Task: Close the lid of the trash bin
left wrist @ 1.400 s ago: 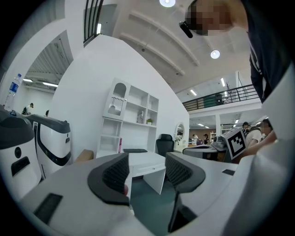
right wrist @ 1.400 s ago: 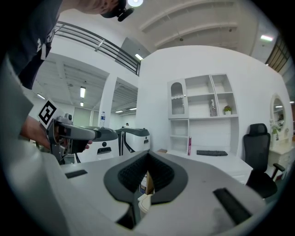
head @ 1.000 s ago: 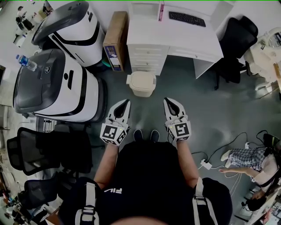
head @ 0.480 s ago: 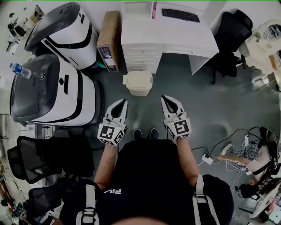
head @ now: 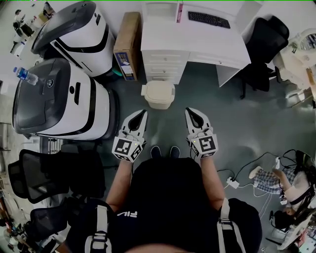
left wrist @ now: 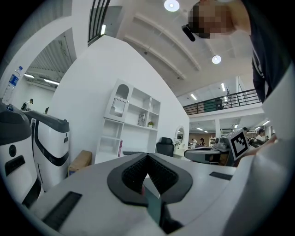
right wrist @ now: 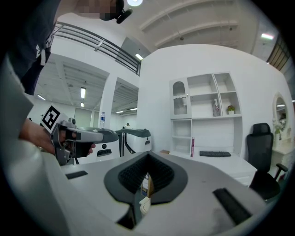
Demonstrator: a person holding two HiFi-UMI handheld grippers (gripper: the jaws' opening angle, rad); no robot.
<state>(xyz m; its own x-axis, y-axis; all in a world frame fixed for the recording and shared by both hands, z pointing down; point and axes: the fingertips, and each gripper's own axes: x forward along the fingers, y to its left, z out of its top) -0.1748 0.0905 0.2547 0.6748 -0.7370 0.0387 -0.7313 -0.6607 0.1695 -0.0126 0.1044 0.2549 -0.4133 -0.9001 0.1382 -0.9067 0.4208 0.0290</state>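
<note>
Bin (head: 158,95): beige, on the floor (head: 237,126) against the desk (head: 207,43) drawers, box (head: 129,44) just left. Lid (head: 159,89) lies down.
Left gripper (head: 141,116): jaws together, empty, apart from the bin.
Right gripper (head: 191,114): jaws together, empty, apart from the bin.

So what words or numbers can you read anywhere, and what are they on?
"FIL": white letters on the person's dark top; anything after them is hidden.
Label on the cardboard box: too small to read.
Label on the water bottle: too small to read.
Spine of the pink book: too blurred to read.
Cubes on the left gripper and right gripper: black-and-white square patterns, no words.
</note>
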